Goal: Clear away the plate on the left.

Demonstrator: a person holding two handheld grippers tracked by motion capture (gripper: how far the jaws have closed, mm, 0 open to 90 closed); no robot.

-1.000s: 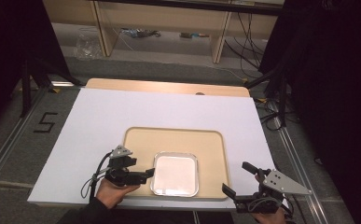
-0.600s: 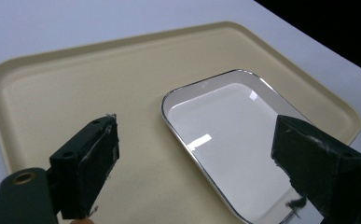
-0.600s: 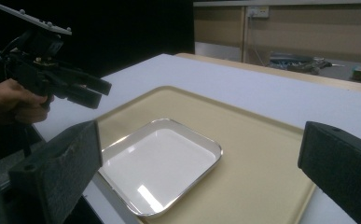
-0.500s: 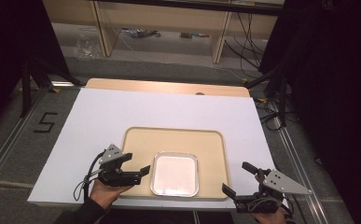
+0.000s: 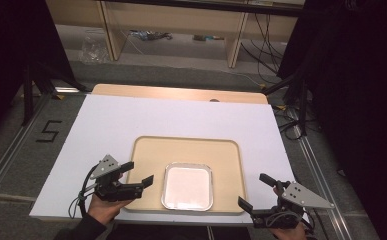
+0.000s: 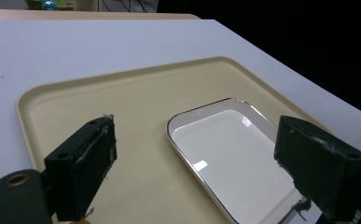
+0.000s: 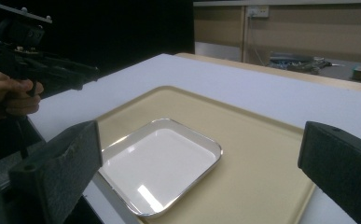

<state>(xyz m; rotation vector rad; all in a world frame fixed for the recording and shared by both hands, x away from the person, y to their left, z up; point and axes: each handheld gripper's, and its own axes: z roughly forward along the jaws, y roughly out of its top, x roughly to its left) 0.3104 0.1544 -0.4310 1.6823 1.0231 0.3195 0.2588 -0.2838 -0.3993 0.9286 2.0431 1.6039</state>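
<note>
dark walls and black drapes close in the room on both sides, with wooden shelving and loose cables on the floor at the far end. white sheeting covers the table (image 5: 131,125), and a strip of bare wood shows along its far edge. a beige tray (image 5: 191,150) lies on the near half of the table, its near rim close to the table's front edge. inside the tray, toward its near side, rests a shallow white dish (image 5: 187,186) with a thin metallic rim and rounded corners; it holds nothing and sits flat.

the left gripper (image 5: 137,174) hovers over the tray's left rim, held in a hand (image 5: 102,206) that comes up from the bottom edge. its jaws stand wide apart and grasp nothing; they point toward the dish, just beside its left edge but apart from it. in the left gripper view the dish (image 6: 236,149) lies between and beyond the two black jaws, nearer the right one.

the right gripper (image 5: 255,191) sits at the near right corner of the table, just off the tray's right rim, with its grey plate on top. its jaws are also spread wide and empty. the right gripper view looks across the dish (image 7: 159,165) and the tray (image 7: 262,163), with the left gripper (image 7: 87,74) at the upper left.

a black "5" (image 5: 48,131) marks the floor left of the table.
</note>
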